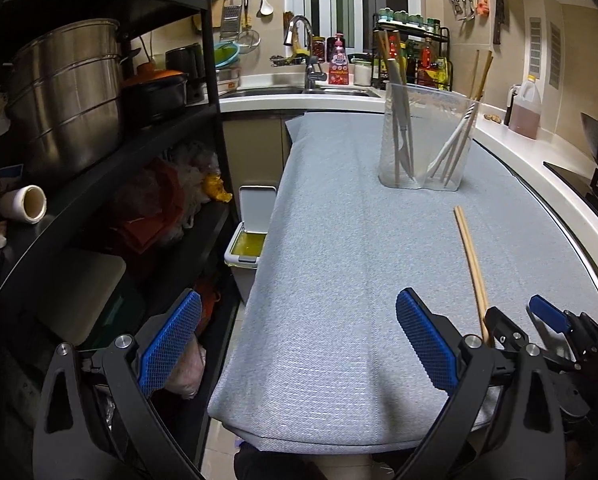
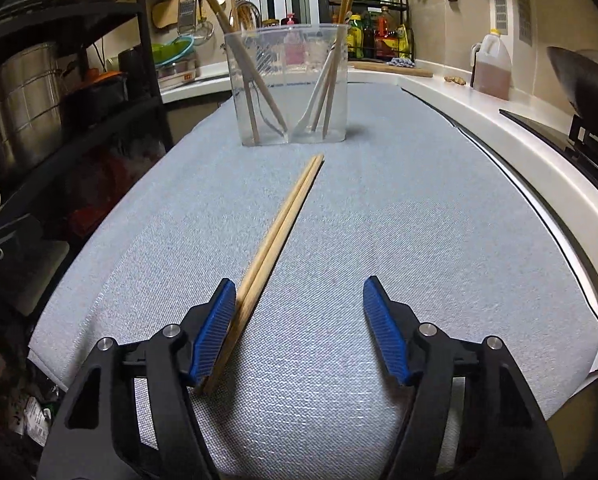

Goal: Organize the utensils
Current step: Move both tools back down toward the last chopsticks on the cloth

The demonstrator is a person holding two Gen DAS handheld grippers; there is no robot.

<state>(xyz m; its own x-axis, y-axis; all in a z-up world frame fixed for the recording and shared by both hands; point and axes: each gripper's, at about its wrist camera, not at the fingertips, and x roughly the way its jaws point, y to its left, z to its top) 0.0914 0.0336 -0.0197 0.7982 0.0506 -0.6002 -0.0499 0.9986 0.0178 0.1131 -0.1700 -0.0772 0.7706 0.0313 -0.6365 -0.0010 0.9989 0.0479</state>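
on cloth (image 2: 379, 220), chopsticks (image 2: 283, 220) pointing toward holder (image 2: 287, 120)

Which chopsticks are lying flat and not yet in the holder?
The wooden pair on the grey cloth, beside the open right gripper. The others stand upright in the clear holder.

The chopsticks (image 2: 277, 232) have their near ends hidden behind the right tool's (image 2: 299, 332) left finger; the left view shows them vanishing behind the right tool's black finger.
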